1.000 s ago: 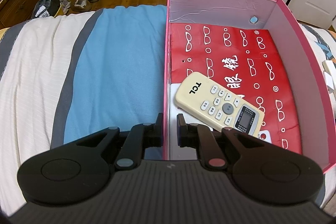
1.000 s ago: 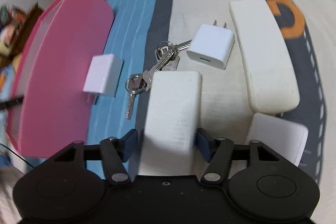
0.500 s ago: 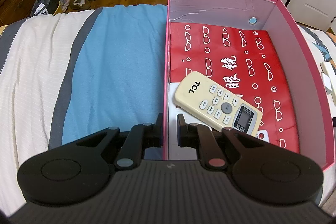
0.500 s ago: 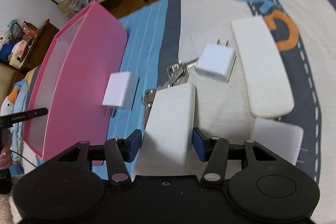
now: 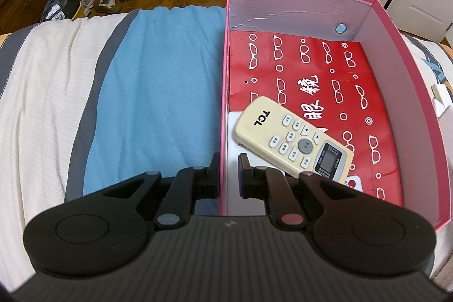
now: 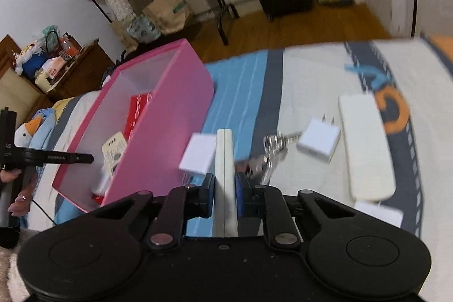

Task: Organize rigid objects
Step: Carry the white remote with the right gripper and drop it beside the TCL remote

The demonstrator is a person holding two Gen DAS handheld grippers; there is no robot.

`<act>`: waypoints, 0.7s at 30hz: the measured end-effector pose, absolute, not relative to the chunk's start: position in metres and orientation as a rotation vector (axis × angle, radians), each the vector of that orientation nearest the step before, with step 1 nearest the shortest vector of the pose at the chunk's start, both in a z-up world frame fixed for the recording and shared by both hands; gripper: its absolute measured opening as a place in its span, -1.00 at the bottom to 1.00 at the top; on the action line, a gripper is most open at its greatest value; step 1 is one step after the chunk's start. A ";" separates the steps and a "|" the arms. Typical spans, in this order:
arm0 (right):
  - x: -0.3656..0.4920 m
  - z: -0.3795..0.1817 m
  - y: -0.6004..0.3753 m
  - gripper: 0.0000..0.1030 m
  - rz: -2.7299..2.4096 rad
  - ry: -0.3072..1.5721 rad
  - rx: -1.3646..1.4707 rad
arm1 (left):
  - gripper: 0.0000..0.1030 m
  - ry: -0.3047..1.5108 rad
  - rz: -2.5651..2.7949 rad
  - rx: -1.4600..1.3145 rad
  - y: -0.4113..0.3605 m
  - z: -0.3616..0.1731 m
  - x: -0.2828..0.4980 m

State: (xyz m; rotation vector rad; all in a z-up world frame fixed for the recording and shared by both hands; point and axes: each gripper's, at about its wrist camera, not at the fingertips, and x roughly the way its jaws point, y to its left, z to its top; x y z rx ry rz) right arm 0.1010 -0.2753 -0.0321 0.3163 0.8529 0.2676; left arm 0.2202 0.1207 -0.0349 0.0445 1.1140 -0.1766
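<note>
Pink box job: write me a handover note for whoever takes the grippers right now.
Left gripper: shut on the pink box near wall, steadying it.
Right gripper: jaws closing on a flat white case, held edge-up above the bed.
Done: remote lies in the box.
Left on the bed: two chargers, keys, a long white case, one more white item.
Next: probably drop the held case in the box.

We read "TCL" on the cream remote (image 5: 294, 140). The red sheet (image 5: 311, 75) in the pink box (image 5: 407, 92) bore the white characters "眼鏡" among eyeglass drawings.
</note>
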 end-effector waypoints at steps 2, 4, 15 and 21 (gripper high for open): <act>0.097 -0.016 -0.265 -0.63 0.297 0.809 0.298 | -0.82 1.116 -0.179 0.037 0.122 -0.034 0.221; 0.095 0.005 -0.247 -0.63 0.346 0.758 0.257 | -0.82 1.115 -0.181 0.035 0.122 -0.035 0.221; 0.163 0.017 -0.121 -0.63 0.553 0.804 0.032 | -0.82 1.108 -0.195 0.019 0.126 -0.035 0.219; 0.203 -0.016 -0.062 -0.64 0.547 0.765 -0.362 | -0.82 1.109 -0.200 -0.020 0.131 -0.035 0.222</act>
